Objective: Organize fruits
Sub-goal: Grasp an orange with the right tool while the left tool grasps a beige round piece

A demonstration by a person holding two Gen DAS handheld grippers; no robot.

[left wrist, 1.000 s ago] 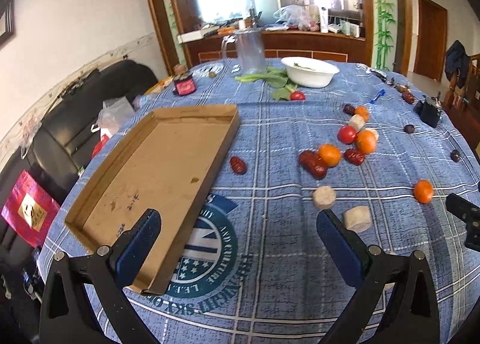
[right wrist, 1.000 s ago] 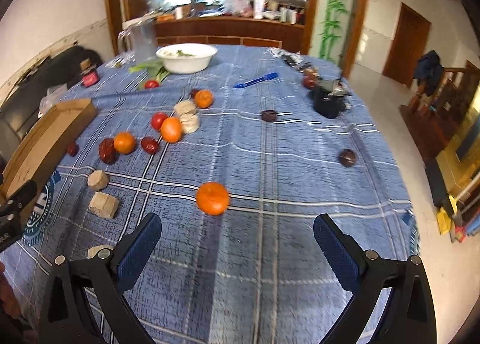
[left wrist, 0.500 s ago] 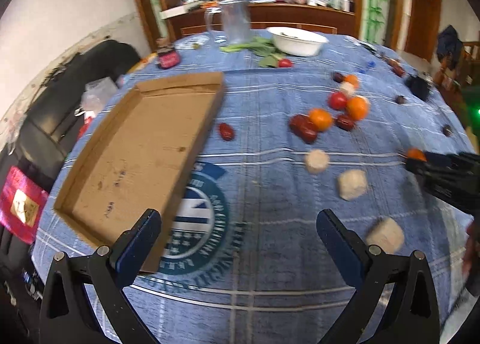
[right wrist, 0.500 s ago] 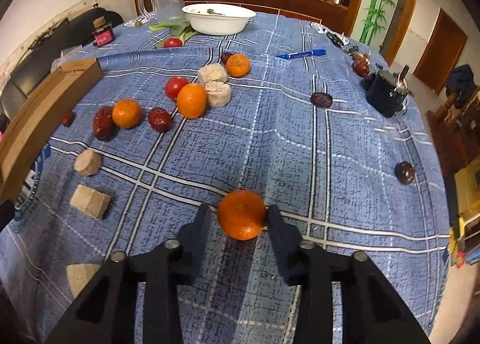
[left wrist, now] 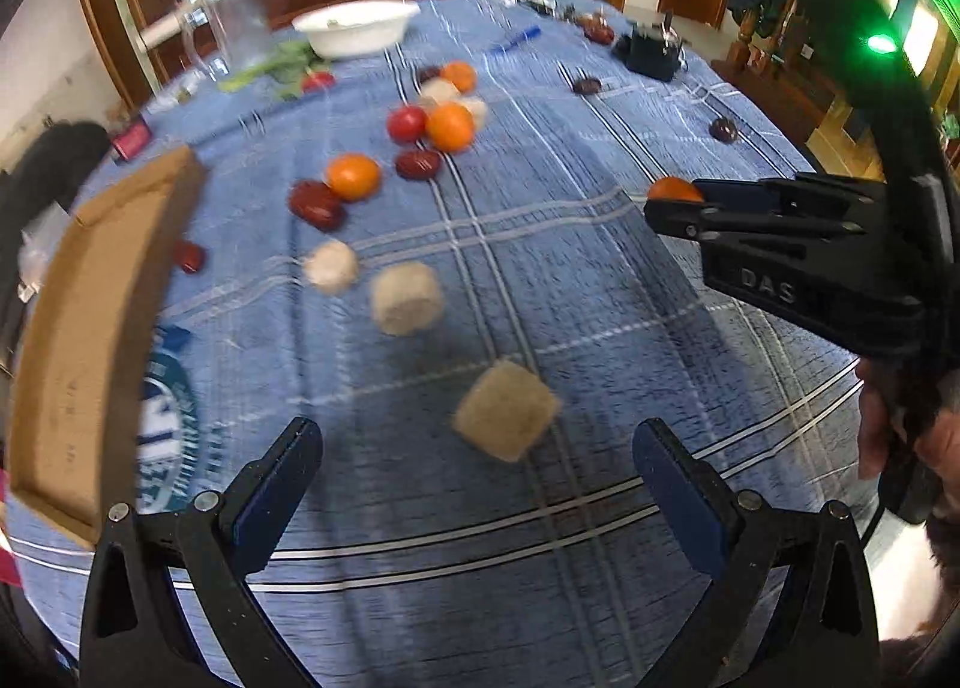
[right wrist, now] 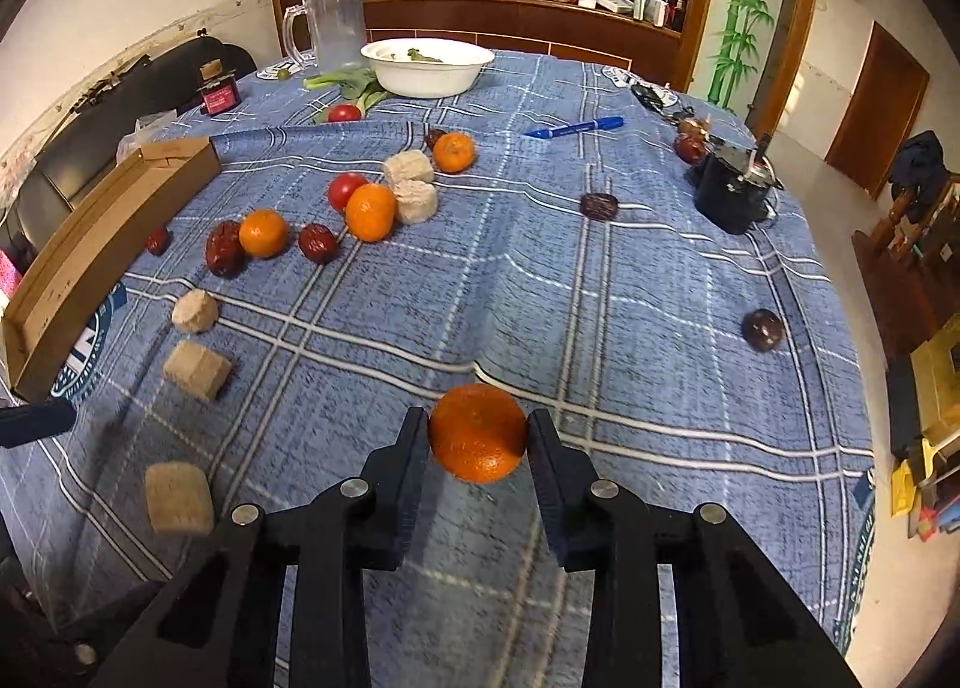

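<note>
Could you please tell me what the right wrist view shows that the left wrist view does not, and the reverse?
Only the right wrist view shows the right tool from behind, its fingers pressed on both sides of the orange, and the whole glass pitcher.

Only the left wrist view shows the left tool, open with nothing between its fingers, and the holder's hand.

Both show the cardboard tray, white bowl, blue pen and scattered fruit.
</note>
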